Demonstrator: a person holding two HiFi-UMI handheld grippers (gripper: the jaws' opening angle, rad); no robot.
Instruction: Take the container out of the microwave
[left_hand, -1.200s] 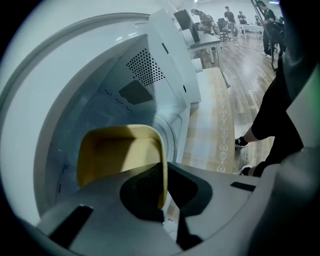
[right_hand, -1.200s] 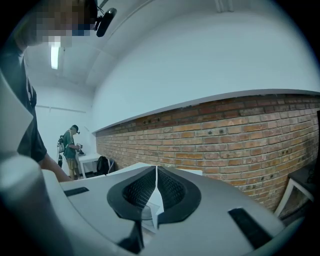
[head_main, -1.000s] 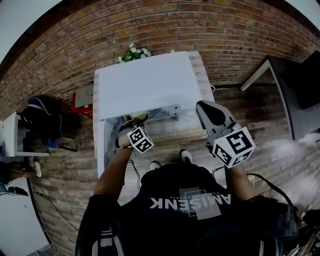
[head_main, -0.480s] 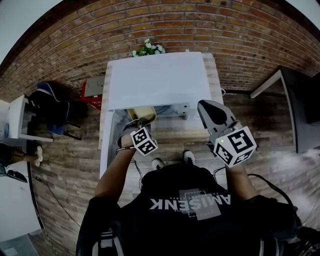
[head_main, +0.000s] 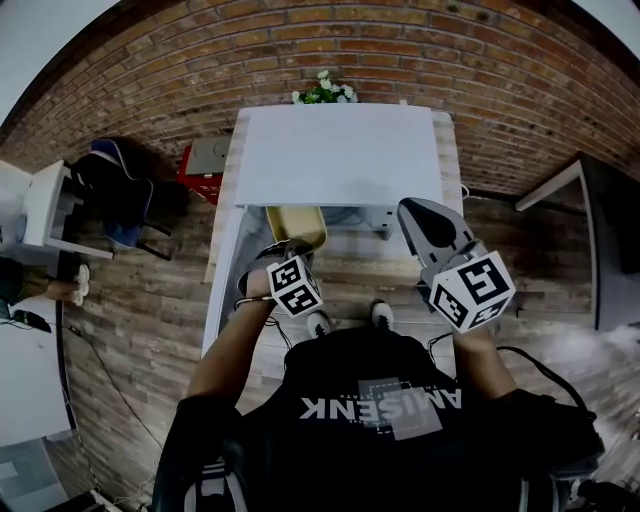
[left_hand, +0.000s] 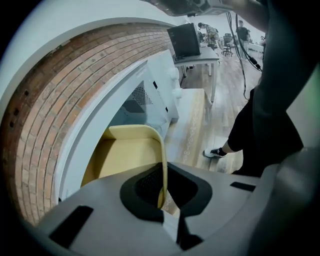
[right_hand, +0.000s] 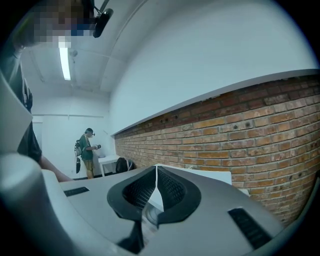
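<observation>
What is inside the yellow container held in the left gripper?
Only a bare yellow floor shows inside the yellow container in the left gripper view. The left gripper, shut on its side wall, covers the near end, so that part cannot be seen.

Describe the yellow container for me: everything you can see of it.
Pale yellow, plastic-looking container: shallow, rectangular, rounded corners, open top, nothing visible inside. The left gripper is clamped on its thin near wall. It sticks out at the front of the white microwave; whether its base rests on anything is hidden.
</observation>
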